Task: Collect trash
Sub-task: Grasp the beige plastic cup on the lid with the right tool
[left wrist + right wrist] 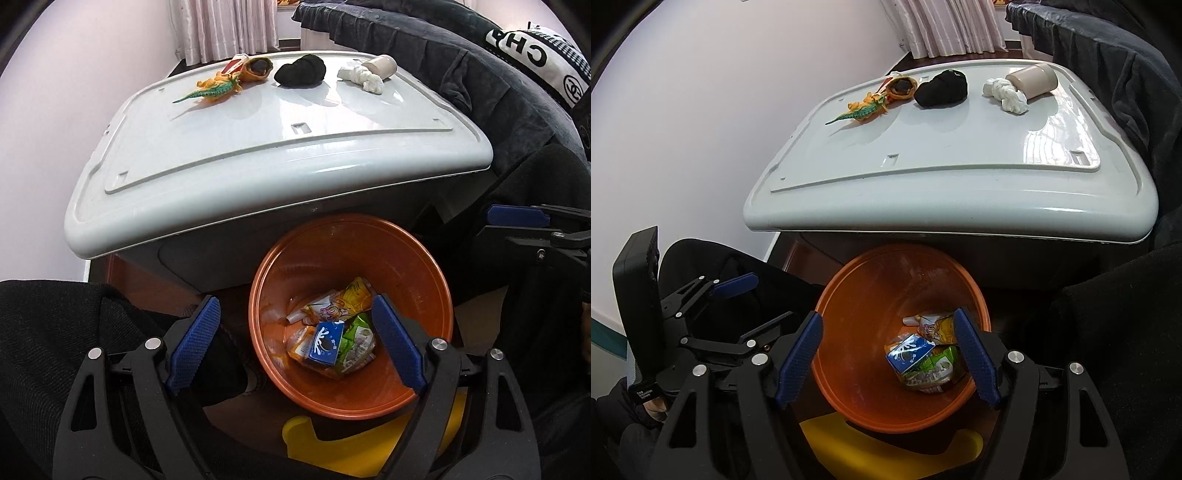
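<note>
An orange bin (424, 280) (849, 295) stands on the floor below a white table top (258, 147) (960, 158). In it lie a blue carton (325, 343) (908, 354), a green packet (356, 339) (931, 369) and a yellow wrapper (354, 297) (934, 325). My left gripper (295, 343) hangs open and empty over the bin. My right gripper (888, 358) is open and empty over it too. On the table's far side lie a toy lizard (214, 88) (860, 109), an orange wrapper (256, 68) (901, 86), a black cloth (301, 70) (942, 88), a white crumpled tissue (362, 75) (1006, 94) and a beige cup (382, 64) (1032, 79) on its side.
A yellow stool (351, 446) (886, 446) sits under the bin. A dark sofa cover (461, 66) (1108, 55) borders the table on the right. A pink wall (701, 129) is on the left, curtains (229, 26) at the back. The other gripper shows at each view's edge (535, 229) (701, 295).
</note>
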The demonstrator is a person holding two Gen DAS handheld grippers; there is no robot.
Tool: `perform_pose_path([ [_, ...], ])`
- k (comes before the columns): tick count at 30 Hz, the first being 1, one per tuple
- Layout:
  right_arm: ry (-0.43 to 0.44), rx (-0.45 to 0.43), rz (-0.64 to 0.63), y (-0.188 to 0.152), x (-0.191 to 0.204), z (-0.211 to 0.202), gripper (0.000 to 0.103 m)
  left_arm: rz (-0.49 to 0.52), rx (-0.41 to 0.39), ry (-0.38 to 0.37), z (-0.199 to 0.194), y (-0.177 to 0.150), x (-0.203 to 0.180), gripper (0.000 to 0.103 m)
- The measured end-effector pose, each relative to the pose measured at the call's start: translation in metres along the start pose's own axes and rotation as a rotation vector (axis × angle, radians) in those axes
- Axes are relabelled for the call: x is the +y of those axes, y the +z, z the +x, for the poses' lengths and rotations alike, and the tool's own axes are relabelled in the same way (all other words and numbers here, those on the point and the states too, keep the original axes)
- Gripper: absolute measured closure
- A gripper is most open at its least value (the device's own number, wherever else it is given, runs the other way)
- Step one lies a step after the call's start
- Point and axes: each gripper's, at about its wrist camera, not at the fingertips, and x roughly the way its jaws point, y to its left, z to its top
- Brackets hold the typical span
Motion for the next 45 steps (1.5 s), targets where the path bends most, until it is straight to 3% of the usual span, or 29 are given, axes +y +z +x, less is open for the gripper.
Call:
perform_pose_path([
  [9,-0.007,-0.027,0.011,0.016,-0.008,-0.005,0.026,-0.021,-0.013,-0.018,-0.004,0.01,0.008,0.021],
  [16,-0.043,-0.097,0.046,0.08,-0.037,-0.017,0.025,-0.035,-0.089,-0.027,-0.011,0.056,0.024,0.021],
  [22,-0.064,-0.164,0.207,0.152,-0.085,-0.021,0.025,-0.012,-0.188,0.018,-0.021,0.117,0.041,0.021],
  [29,-0.107,-0.191,0.416,0.222,-0.137,0.004,0.025,-0.04,-0.263,0.054,-0.013,0.19,0.066,0.021],
  [34,-0.152,-0.185,0.537,0.256,-0.164,0.032,0.031,-0.109,-0.283,0.129,0.006,0.198,0.084,0.021],
  [36,-0.165,-0.162,0.617,0.268,-0.176,0.047,0.034,-0.167,-0.239,0.098,0.013,0.198,0.092,0.021],
  [40,-0.201,-0.126,0.765,0.282,-0.191,0.075,0.036,-0.243,-0.23,0.026,0.013,0.198,0.103,0.021],
  [45,-0.315,-0.087,0.814,0.297,-0.19,0.098,0.038,-0.277,-0.235,-0.034,0.008,0.197,0.105,0.021],
])
